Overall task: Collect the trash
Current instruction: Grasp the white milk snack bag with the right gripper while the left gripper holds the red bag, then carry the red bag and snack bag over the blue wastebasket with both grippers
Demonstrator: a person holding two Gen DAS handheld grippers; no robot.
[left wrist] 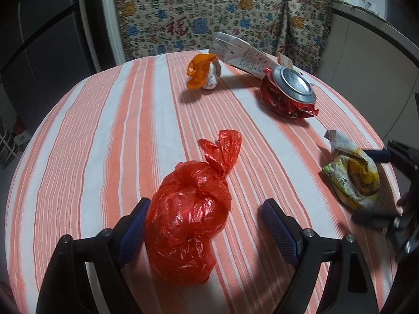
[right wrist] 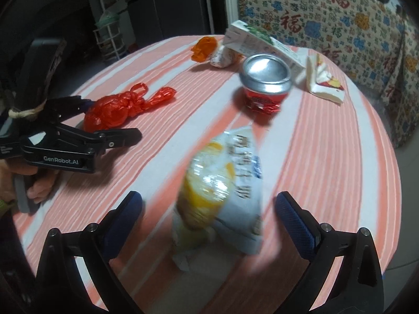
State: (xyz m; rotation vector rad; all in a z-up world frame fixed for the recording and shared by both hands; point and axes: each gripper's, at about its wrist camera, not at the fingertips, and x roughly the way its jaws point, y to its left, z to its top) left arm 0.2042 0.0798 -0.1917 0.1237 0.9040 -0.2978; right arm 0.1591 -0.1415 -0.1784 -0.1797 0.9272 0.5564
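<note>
Six pieces of rubbish lie on the round table under its orange-and-white striped cloth (left wrist: 110, 120): one knotted red plastic bag (left wrist: 187, 225), one crumpled yellow-and-white snack wrapper (right wrist: 222, 198), one crushed red drink can (left wrist: 288, 91) showing its silver end, one white paper carton (left wrist: 241, 55) tipped on its side, one orange wrapper (left wrist: 200, 70) against a small white lump, and one white folded packet (right wrist: 324, 83) with a red-and-yellow print.

My left gripper (left wrist: 207, 227) stands released, its blue pads either side of the red bag; the left pad is just at the plastic, the right one apart from it. My right gripper (right wrist: 209, 214) is likewise spread wide around the snack wrapper, neither pad touching it that I can see; this view is blurred.

Bag and wrapper both sit near my edge of the table. Striped cloth lies bare between them and the far cluster. Can, carton and orange wrapper crowd the far rim, before a patterned cloth (left wrist: 209, 15).
</note>
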